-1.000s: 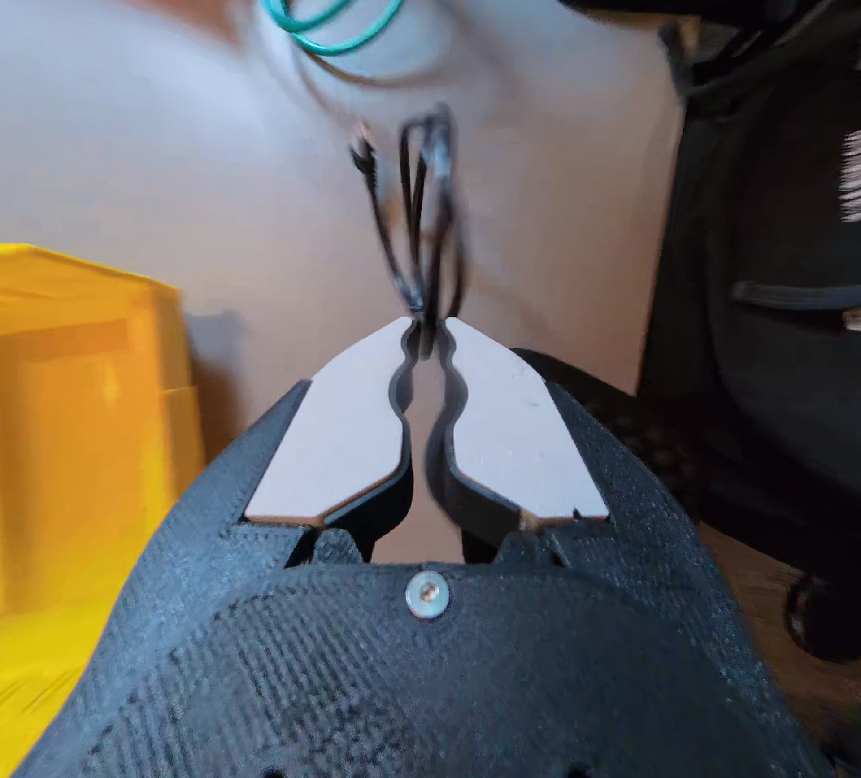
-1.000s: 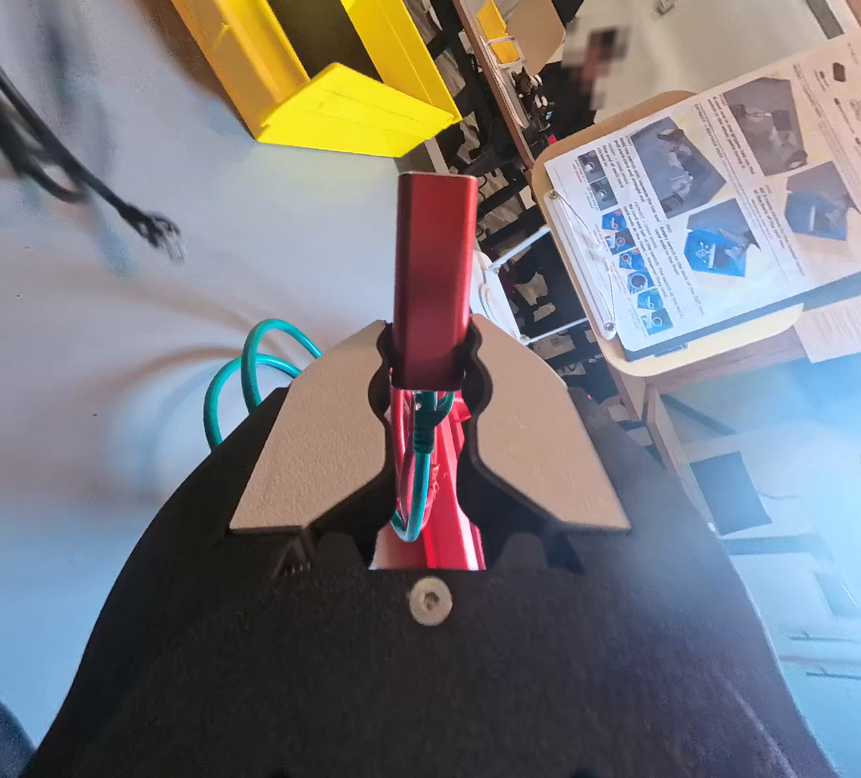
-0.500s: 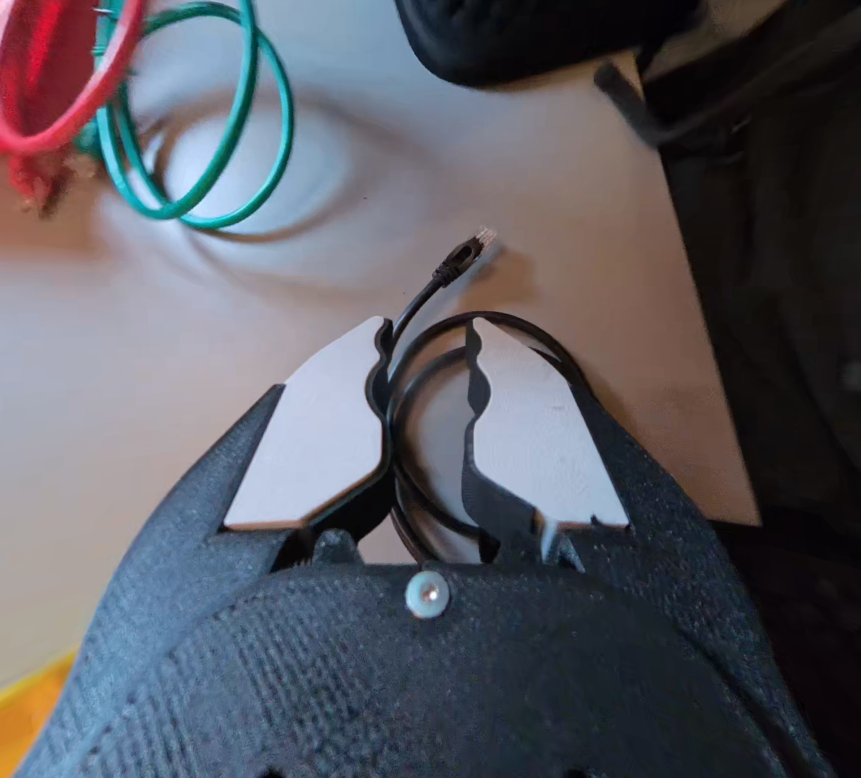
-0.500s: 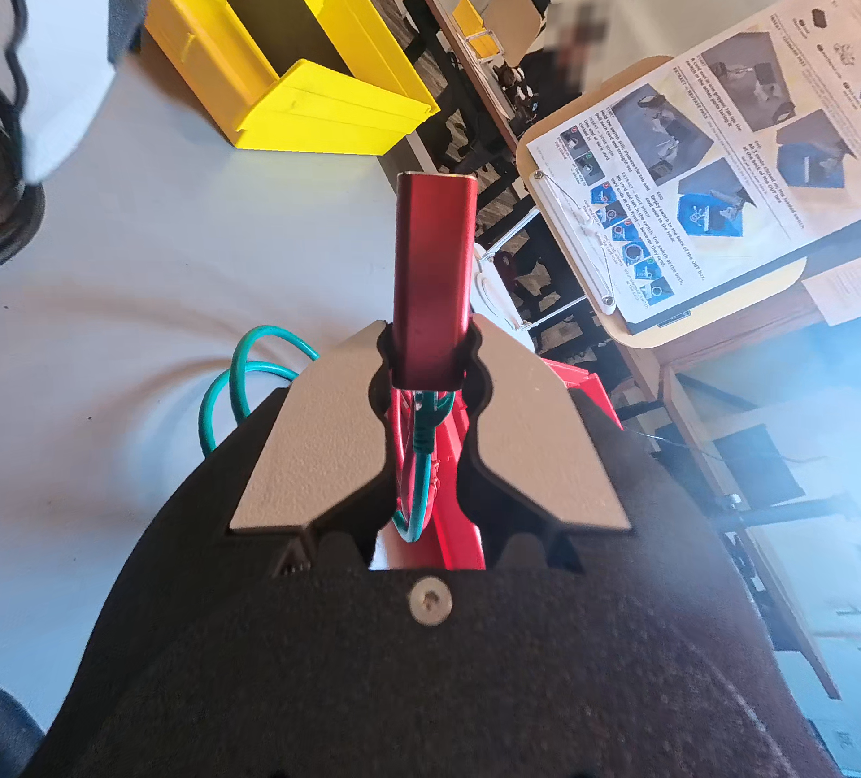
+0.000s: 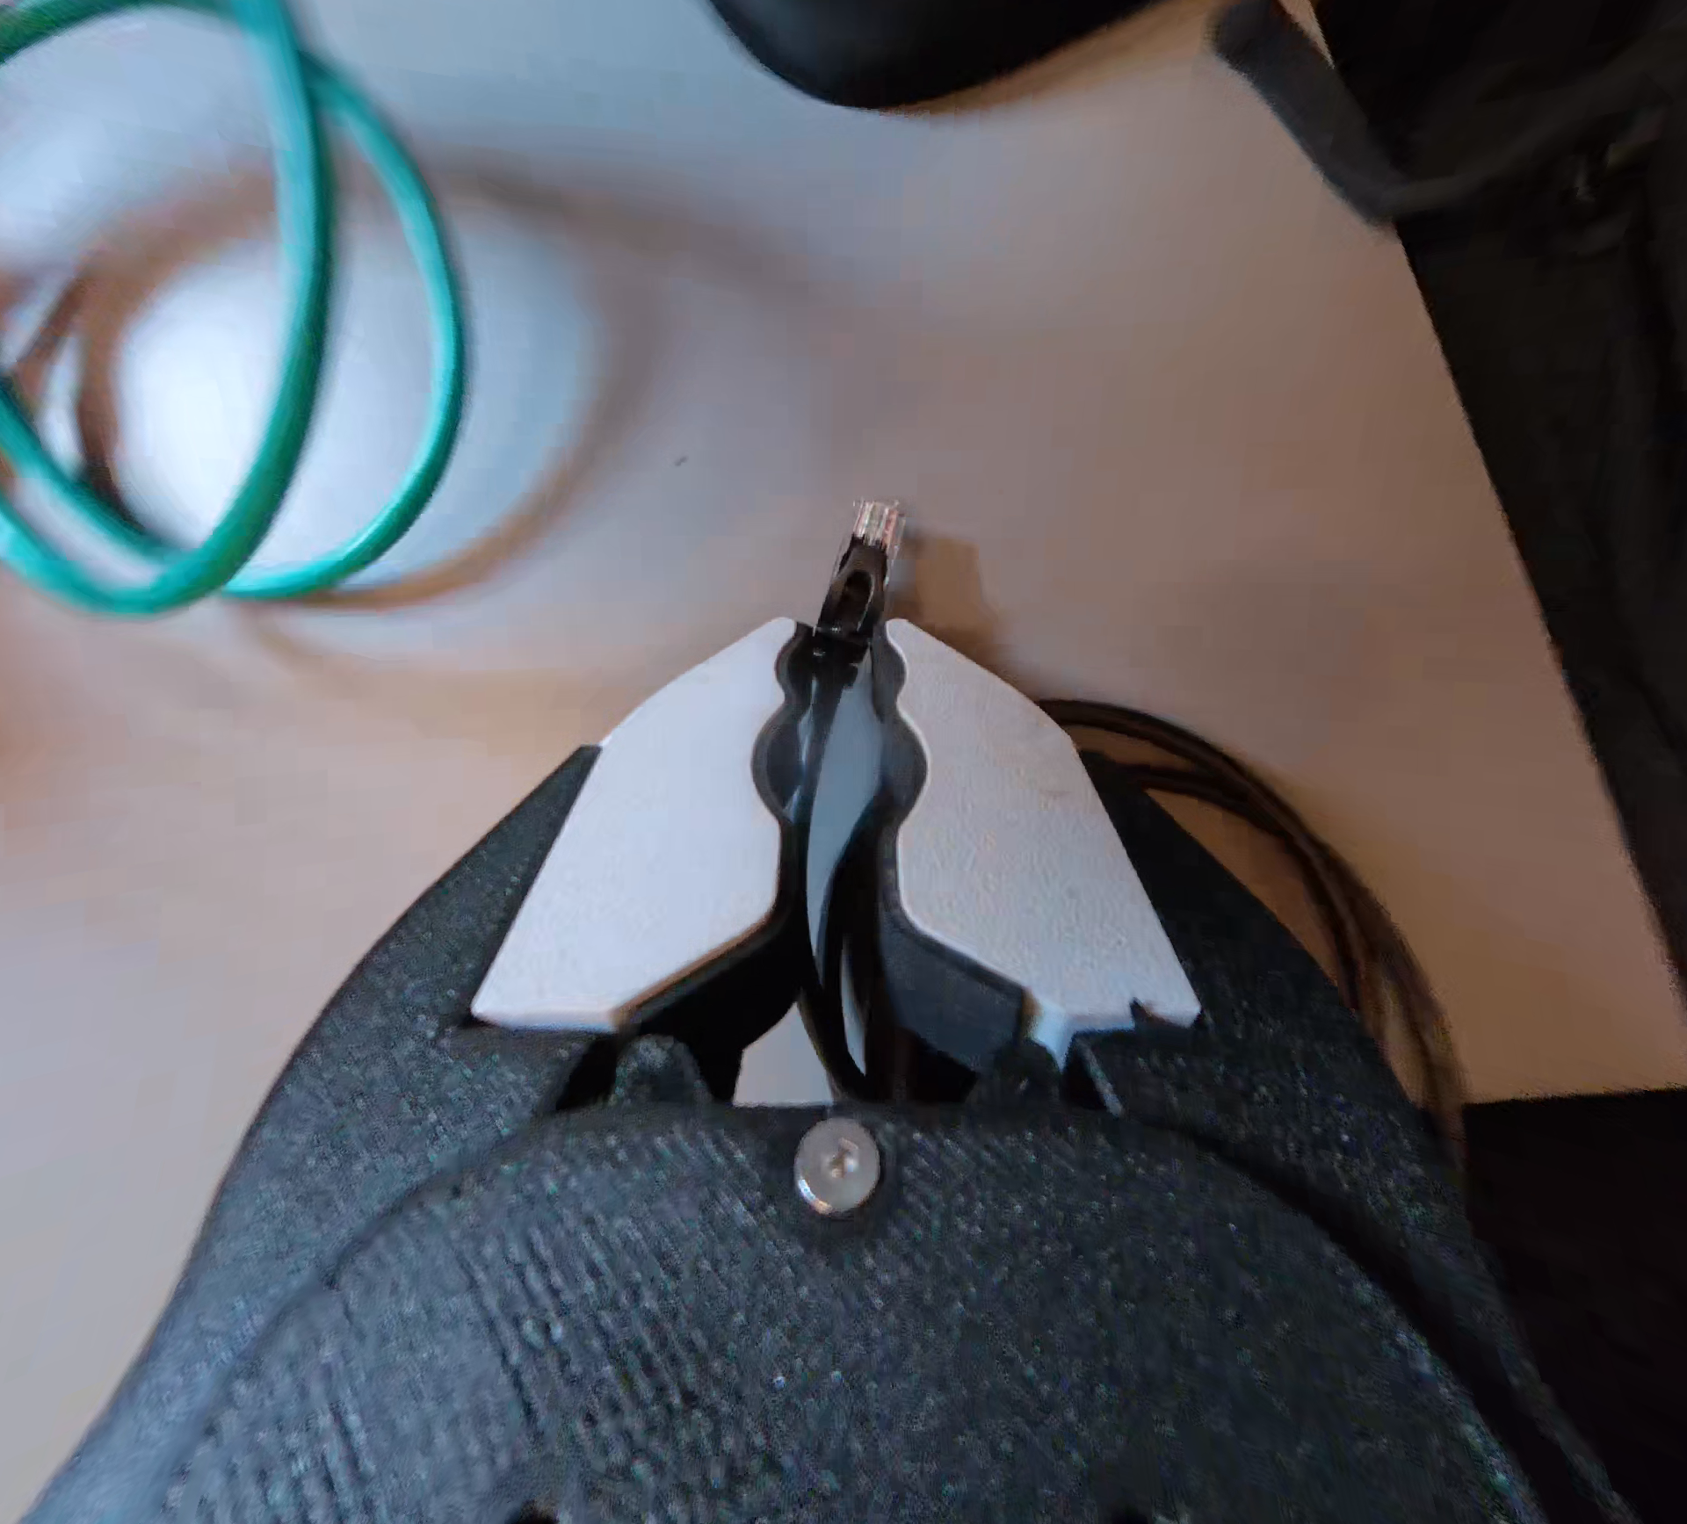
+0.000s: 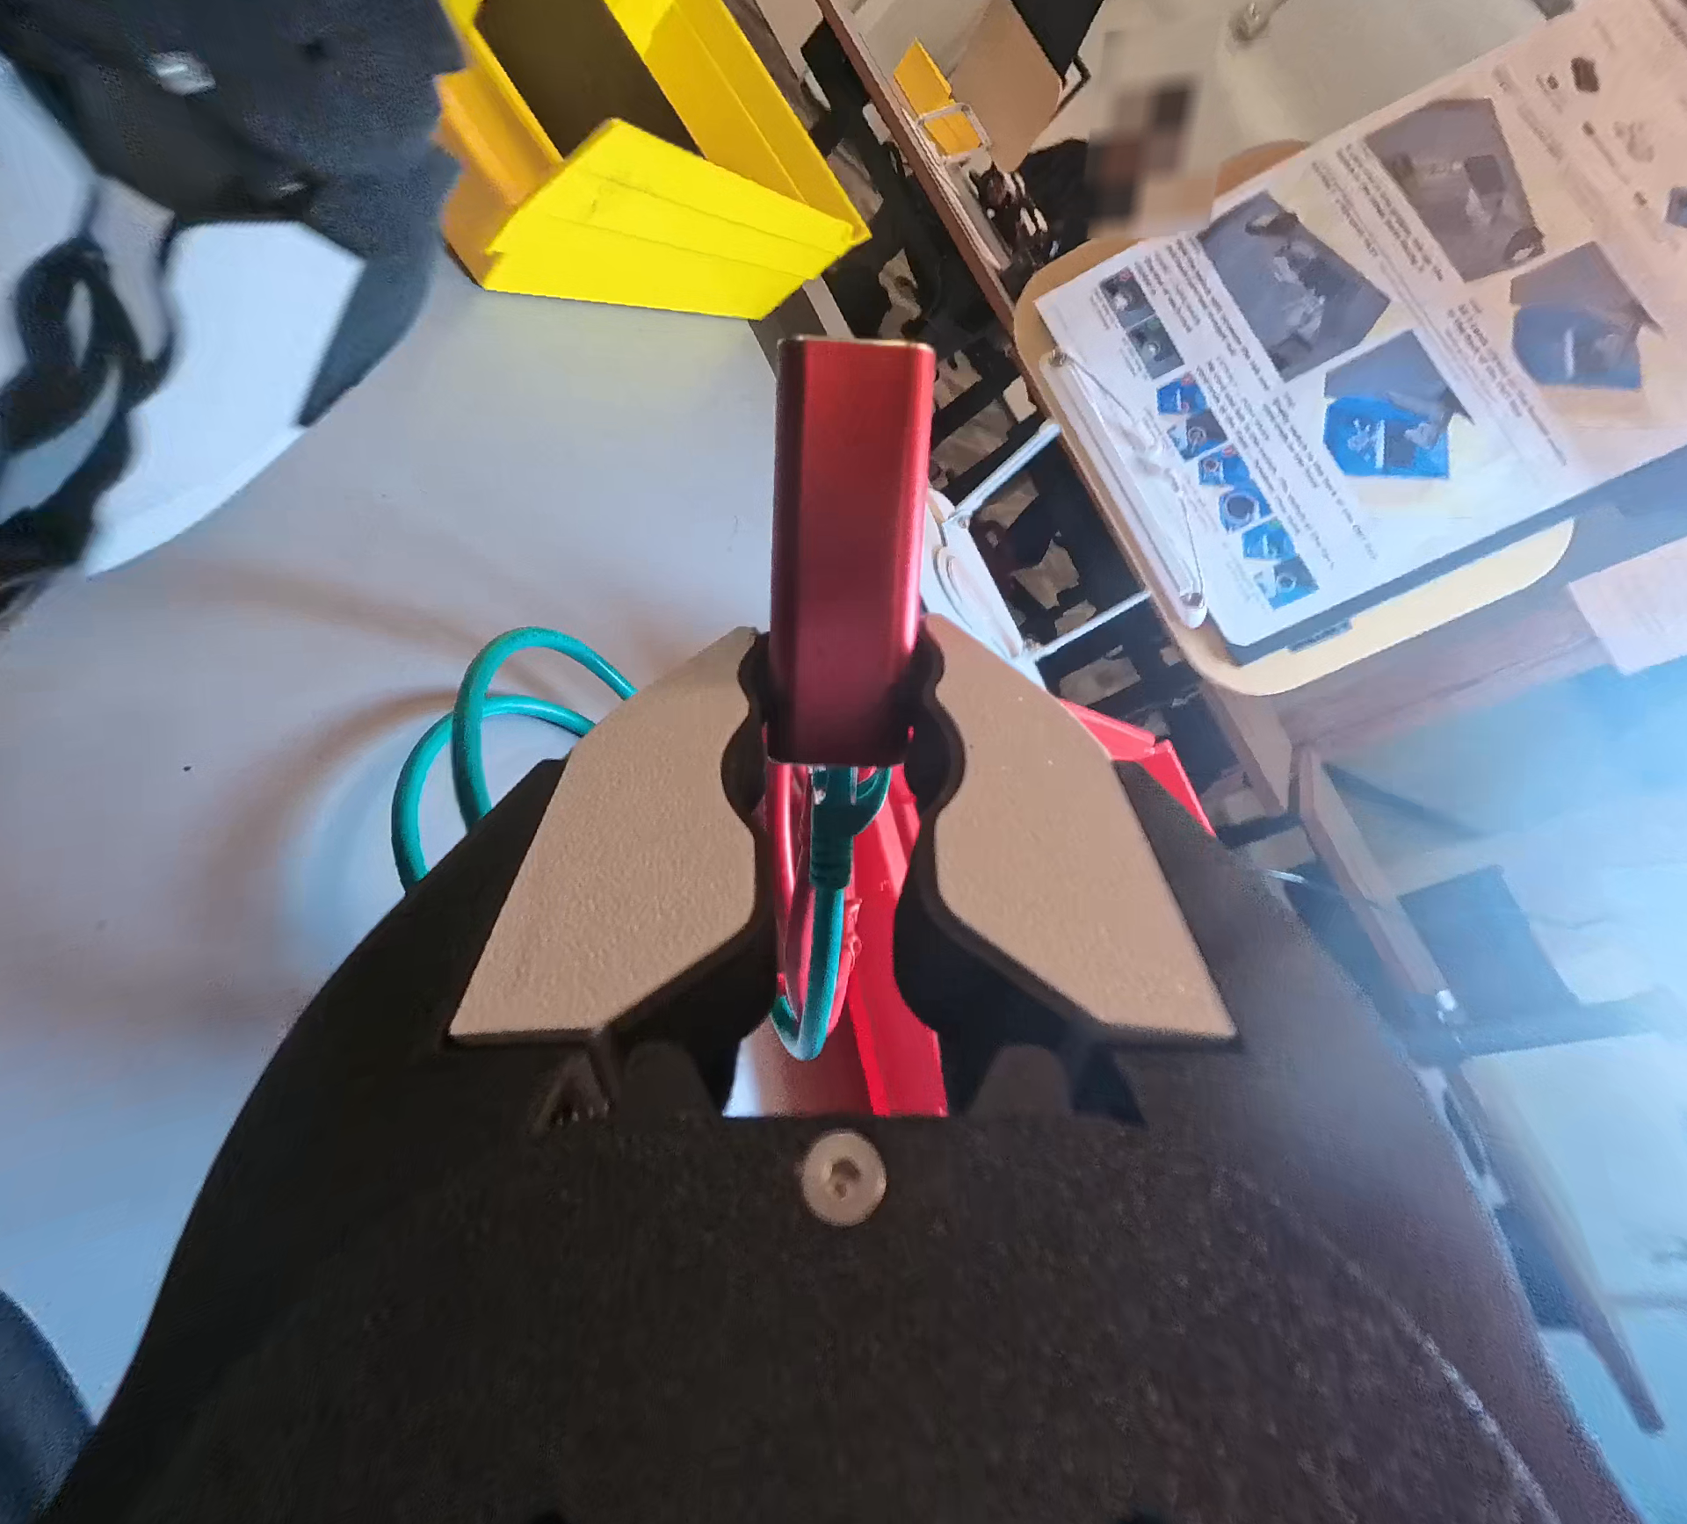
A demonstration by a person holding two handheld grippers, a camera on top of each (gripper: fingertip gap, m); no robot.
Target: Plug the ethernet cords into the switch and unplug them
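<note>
1. Left gripper [image 5: 844,631] clamped on black ethernet cord [image 5: 853,599] just behind clear plug [image 5: 878,520], above white table [image 5: 1050,403].
2. Right gripper [image 6: 844,663] clamped on red switch [image 6: 849,531], held upright.
3. Green cord [image 6: 826,887] plugged into switch underside, looping beyond.
4. Yellow bin [image 6: 657,202] farther back.

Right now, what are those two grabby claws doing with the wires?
A person is working two hand-held grippers over a white table. The left gripper is pinched shut on a thin black ethernet cord just behind its clear plug, which sticks out in front. The right gripper clamps a small red metal switch box, with a green cord and a red cord hanging from its near end. The black cord isn't plugged in yet.
</note>
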